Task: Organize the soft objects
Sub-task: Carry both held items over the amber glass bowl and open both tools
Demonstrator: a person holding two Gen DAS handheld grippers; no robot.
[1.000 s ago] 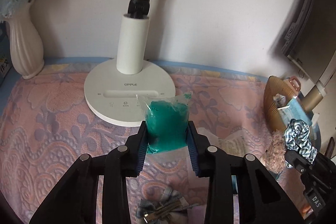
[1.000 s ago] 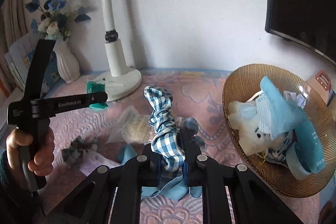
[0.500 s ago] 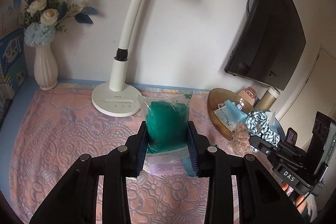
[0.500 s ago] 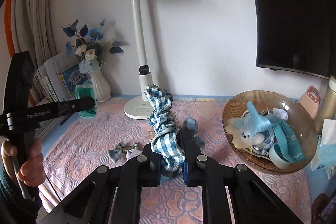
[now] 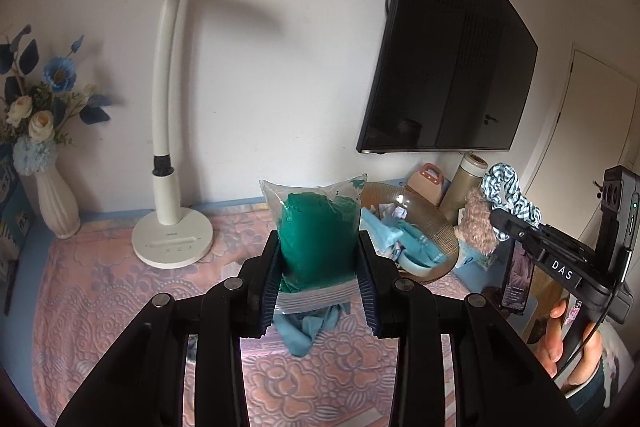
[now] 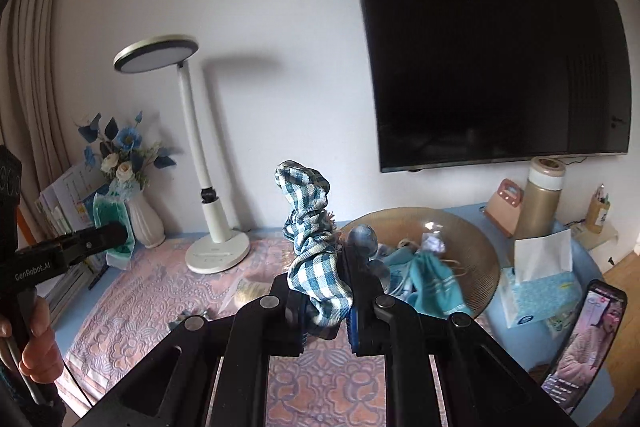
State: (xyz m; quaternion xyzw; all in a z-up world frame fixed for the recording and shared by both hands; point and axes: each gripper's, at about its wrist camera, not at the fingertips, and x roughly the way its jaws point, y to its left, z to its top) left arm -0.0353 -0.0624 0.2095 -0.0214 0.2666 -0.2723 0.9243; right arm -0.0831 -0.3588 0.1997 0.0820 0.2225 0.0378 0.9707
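My left gripper (image 5: pixel 318 267) is shut on a clear zip bag of green cloth (image 5: pixel 318 231) and holds it high above the pink table cover (image 5: pixel 100 299). My right gripper (image 6: pixel 326 291) is shut on a blue-and-white checked scrunchie (image 6: pixel 312 227), also raised; it shows in the left wrist view (image 5: pixel 508 193) with a small plush toy (image 5: pixel 478 223) beside it. The brown wicker bowl (image 6: pixel 476 247) at the right holds masks and blue cloths. A blue cloth (image 5: pixel 308 327) lies on the table below the bag. The left gripper and bag show at far left in the right wrist view (image 6: pixel 114 227).
A white desk lamp (image 5: pixel 172 235) and a white vase of flowers (image 5: pixel 56 203) stand at the back. A wall TV (image 5: pixel 444 67), gold flask (image 6: pixel 542 199), tissue box (image 6: pixel 536 287), pink item (image 6: pixel 506 199) and phone (image 6: pixel 588 339) are at the right. A plastic packet (image 6: pixel 248 287) lies mid-table.
Both grippers have risen well above the table and pulled back, each keeping its hold. The view has widened to take in the lamp head and TV.
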